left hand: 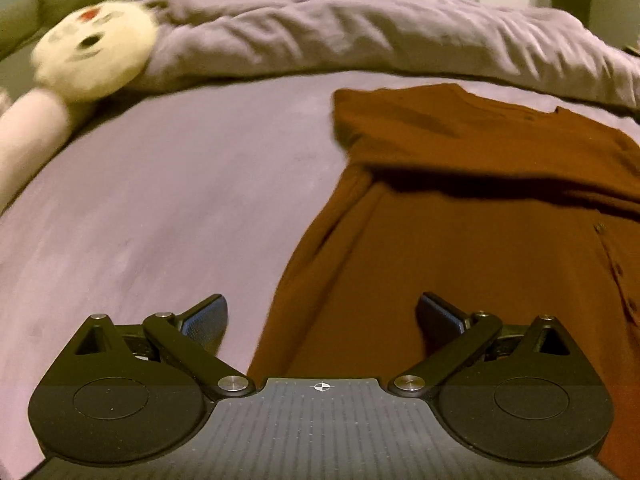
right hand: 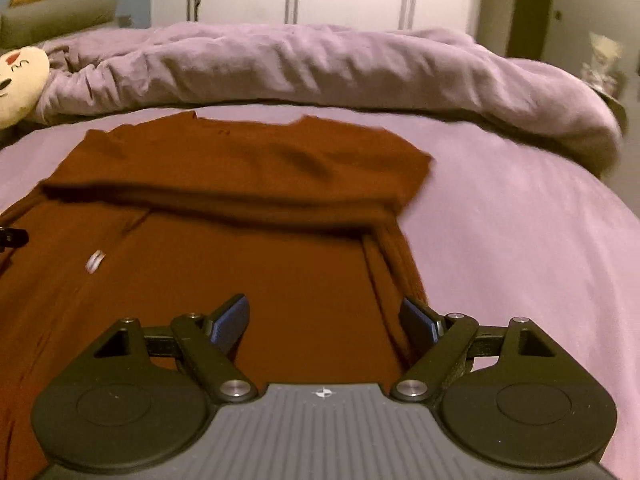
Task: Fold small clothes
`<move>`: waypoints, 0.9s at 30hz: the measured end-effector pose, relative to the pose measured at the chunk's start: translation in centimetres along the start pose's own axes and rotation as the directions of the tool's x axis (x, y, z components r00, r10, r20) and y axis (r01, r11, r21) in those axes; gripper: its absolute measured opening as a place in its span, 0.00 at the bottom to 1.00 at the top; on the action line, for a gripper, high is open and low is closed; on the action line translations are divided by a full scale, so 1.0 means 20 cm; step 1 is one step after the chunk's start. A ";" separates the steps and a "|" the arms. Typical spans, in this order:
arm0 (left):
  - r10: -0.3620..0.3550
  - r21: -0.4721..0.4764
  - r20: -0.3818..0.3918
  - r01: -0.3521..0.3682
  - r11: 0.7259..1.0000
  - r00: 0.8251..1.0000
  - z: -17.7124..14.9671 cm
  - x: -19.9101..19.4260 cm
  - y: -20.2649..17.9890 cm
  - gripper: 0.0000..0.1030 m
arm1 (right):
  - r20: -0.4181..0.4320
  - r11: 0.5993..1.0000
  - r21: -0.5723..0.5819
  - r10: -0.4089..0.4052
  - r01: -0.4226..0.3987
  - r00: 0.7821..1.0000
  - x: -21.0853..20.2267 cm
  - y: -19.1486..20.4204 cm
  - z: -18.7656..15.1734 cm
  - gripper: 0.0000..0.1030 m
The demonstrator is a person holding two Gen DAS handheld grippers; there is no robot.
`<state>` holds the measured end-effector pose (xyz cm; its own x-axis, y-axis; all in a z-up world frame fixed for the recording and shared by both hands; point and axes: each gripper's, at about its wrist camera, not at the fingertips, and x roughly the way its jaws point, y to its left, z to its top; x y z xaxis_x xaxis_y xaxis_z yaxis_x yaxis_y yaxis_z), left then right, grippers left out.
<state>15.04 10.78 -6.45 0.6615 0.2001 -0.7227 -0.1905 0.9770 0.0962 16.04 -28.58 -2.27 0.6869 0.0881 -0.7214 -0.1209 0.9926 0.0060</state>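
**Inspector:** Subject is a rust-brown buttoned shirt (right hand: 248, 272), lying flat on the lavender bed sheet (left hand: 160, 200). Its upper part appears folded across the body, leaving a thick crosswise band at 12 o'clock from the right gripper (right hand: 324, 320).

**Assistant:** Gripper condition?

**Inspector:** Both sets of jaws are spread and hold nothing. The right gripper is over the shirt's body, its outer finger near the right side edge. The left gripper (left hand: 322, 320) straddles the left side edge: one finger over sheet, the other over fabric.

**Assistant:** Advice for the step in hand?

**Inspector:** In my judgement, pinch both near corners at matching points, lift evenly and carry the hem toward 12 o'clock, square to the band. Catch every layer; thin cloth slips.

**Assistant:** Surroundings?

**Inspector:** Bunched duvet (right hand: 320, 68) beyond; white plush toy (left hand: 92, 52) at 10 o'clock, well apart.
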 end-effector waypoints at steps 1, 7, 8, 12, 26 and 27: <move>-0.002 -0.026 -0.007 0.001 1.000 1.000 -0.04 -0.04 0.03 1.00 | -0.011 0.999 0.032 0.000 0.000 1.000 -0.07 -0.01 -0.05 0.80; -0.004 -0.105 -0.036 0.001 0.994 0.999 -0.22 -0.23 0.12 1.00 | -0.086 0.993 0.119 0.038 -0.028 0.996 -0.27 -0.07 -0.21 0.81; -0.007 -0.106 -0.045 0.002 0.994 0.999 -0.23 -0.24 0.12 1.00 | -0.090 0.991 0.127 0.040 -0.029 0.995 -0.29 -0.09 -0.22 0.80; -0.047 -0.141 -0.095 0.033 0.989 0.994 -0.28 -0.27 0.16 1.00 | -0.096 0.984 0.177 0.046 -0.029 0.994 -0.34 -0.13 -0.23 0.68; -0.068 -0.216 -0.145 0.035 0.976 0.987 -0.32 -0.34 0.28 0.87 | -0.159 0.955 0.295 0.081 -0.031 0.984 -0.44 -0.28 -0.39 0.52; -0.074 -0.216 -0.145 0.042 0.975 0.987 -0.33 -0.34 0.28 0.87 | -0.160 0.950 0.310 0.091 -0.038 0.983 -0.45 -0.29 -0.40 0.52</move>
<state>4.72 14.43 -5.42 0.5619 0.1141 -0.8193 -0.3151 0.9453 -0.0845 4.79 -35.75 -1.45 0.5498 0.1641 -0.8191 0.0808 0.9655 0.2476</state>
